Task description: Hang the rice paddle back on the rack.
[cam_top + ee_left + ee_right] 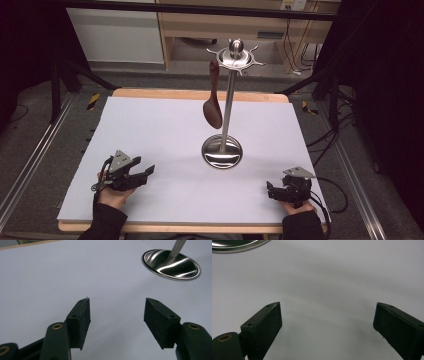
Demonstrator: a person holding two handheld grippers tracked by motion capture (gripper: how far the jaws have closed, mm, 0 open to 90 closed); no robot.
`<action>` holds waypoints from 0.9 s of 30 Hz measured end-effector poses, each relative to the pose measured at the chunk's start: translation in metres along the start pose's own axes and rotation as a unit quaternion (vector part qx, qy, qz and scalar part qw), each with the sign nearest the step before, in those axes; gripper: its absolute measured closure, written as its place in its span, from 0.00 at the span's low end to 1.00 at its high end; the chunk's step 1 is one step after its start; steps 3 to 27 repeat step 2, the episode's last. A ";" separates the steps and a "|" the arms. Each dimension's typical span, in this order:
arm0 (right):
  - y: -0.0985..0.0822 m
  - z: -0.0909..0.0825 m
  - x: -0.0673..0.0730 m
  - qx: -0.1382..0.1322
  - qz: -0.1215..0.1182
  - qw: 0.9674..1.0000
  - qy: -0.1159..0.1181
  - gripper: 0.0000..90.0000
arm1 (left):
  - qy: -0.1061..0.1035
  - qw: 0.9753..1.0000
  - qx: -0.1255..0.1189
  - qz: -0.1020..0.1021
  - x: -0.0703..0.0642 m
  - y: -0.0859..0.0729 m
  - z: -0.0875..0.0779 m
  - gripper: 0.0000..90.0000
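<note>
A steel utensil stand [226, 107] rises from a round mirror-like base [222, 151] in the middle of the white table sheet [150, 130]. A dark brown wooden spoon [213, 97] hangs from one hook of the stand's top ring, bowl down. My left gripper [148, 171] sits low at the near left, jaws apart with nothing between them, pointing toward the base [171, 264]. At the near right my right gripper [269, 190] rests open and empty over bare sheet. In the right gripper view the base rim [237, 245] shows at the top left.
The wooden table edge [200, 94] frames the sheet at the back. Beyond it stand a wooden shelf unit [240, 25] and cables on the floor. Black frame legs [57, 85] flank the table on both sides.
</note>
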State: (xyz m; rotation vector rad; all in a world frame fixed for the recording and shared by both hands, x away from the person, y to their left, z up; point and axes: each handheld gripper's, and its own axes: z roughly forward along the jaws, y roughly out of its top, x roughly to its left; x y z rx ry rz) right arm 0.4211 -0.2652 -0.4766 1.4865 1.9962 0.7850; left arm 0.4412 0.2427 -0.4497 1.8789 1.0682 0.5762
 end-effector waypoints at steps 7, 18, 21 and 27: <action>0.000 0.000 0.000 -0.001 0.000 1.000 -0.001 0.10 | 0.004 1.000 -0.003 -0.004 0.002 -0.002 -0.002 0.41; 0.000 0.000 0.000 -0.001 0.000 1.000 -0.001 0.10 | 0.004 1.000 -0.003 -0.004 0.002 -0.002 -0.002 0.41; 0.000 0.000 0.000 -0.001 0.000 1.000 -0.001 0.10 | 0.004 1.000 -0.003 -0.004 0.002 -0.002 -0.002 0.41; 0.000 0.000 0.000 -0.001 0.000 1.000 -0.001 0.10 | 0.004 1.000 -0.003 -0.004 0.002 -0.002 -0.002 0.41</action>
